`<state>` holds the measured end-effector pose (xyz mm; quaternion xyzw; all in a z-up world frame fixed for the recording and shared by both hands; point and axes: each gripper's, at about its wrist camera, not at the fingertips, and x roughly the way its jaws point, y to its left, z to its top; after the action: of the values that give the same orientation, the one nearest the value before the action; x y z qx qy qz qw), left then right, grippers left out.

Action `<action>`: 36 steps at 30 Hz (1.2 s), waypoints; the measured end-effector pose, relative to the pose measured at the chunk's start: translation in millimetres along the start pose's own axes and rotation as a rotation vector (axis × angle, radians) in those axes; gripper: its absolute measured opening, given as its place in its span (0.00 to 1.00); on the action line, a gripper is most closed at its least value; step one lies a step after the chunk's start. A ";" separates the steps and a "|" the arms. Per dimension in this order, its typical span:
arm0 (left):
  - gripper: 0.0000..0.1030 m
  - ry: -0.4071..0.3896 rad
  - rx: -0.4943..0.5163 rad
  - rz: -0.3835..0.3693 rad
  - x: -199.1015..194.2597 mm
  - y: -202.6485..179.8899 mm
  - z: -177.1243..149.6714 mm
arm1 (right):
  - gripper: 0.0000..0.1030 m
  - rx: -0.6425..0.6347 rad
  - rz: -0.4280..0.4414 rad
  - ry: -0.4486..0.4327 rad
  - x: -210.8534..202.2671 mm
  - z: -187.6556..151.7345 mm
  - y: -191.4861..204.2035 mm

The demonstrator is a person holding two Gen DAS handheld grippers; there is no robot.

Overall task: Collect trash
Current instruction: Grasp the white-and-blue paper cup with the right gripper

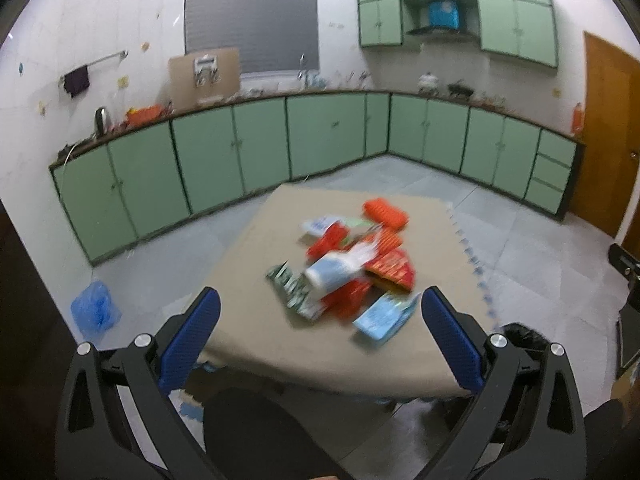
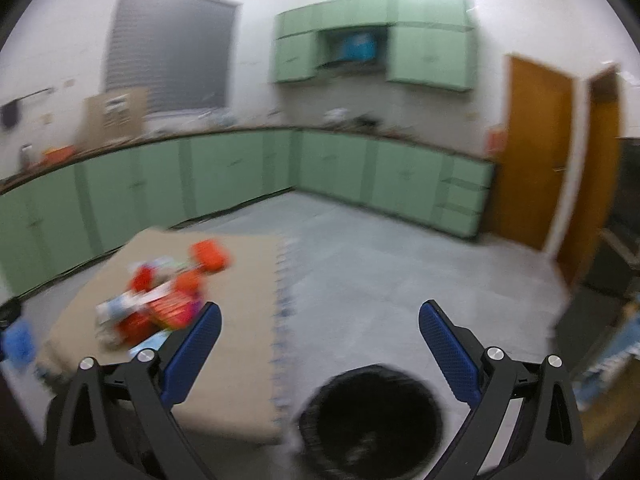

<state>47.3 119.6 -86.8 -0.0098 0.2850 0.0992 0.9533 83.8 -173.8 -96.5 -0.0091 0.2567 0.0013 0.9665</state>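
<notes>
With both tools spread wide and holding nothing, the left gripper [image 1: 320,312] faces the heap of crumpled red, blue and green snack wrappers [image 1: 352,268] mid-way across the beige foam mat [image 1: 248,280], while the right gripper [image 2: 320,324] hangs above the round black-lined bin [image 2: 368,420] just beside the mat's edge. Best bet, I'd say: come low on one outlying wrapper and pinch its edge rather than the whole heap. Blur smears every label, and the bin's contents are too dark to read.

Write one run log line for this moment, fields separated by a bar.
left gripper: open, empty | right gripper: open, empty | wrapper pile: on mat | bin: beside mat
</notes>
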 end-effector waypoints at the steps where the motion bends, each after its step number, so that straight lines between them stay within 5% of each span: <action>1: 0.95 0.010 -0.004 0.004 5.4 6.0 -0.9 | 0.94 -0.010 0.047 0.045 16.4 -1.0 9.2; 7: 0.95 0.034 -0.019 -0.009 32.5 26.8 -0.5 | 0.92 -0.080 0.265 0.201 86.8 -1.2 72.2; 13: 0.95 0.063 -0.011 -0.026 74.0 31.1 0.8 | 0.89 -0.160 0.372 0.234 141.4 1.9 131.8; 18: 0.95 0.048 -0.026 0.036 94.2 52.7 5.7 | 0.87 -0.196 0.452 0.254 166.7 0.1 160.6; 36: 0.94 0.099 -0.070 0.059 162.7 133.1 -5.0 | 0.88 -0.355 0.458 0.261 216.6 -17.6 274.9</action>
<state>151.7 279.5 -174.7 -0.0395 0.3283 0.1365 0.9338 261.2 100.2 -223.9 -0.1198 0.3695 0.2623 0.8833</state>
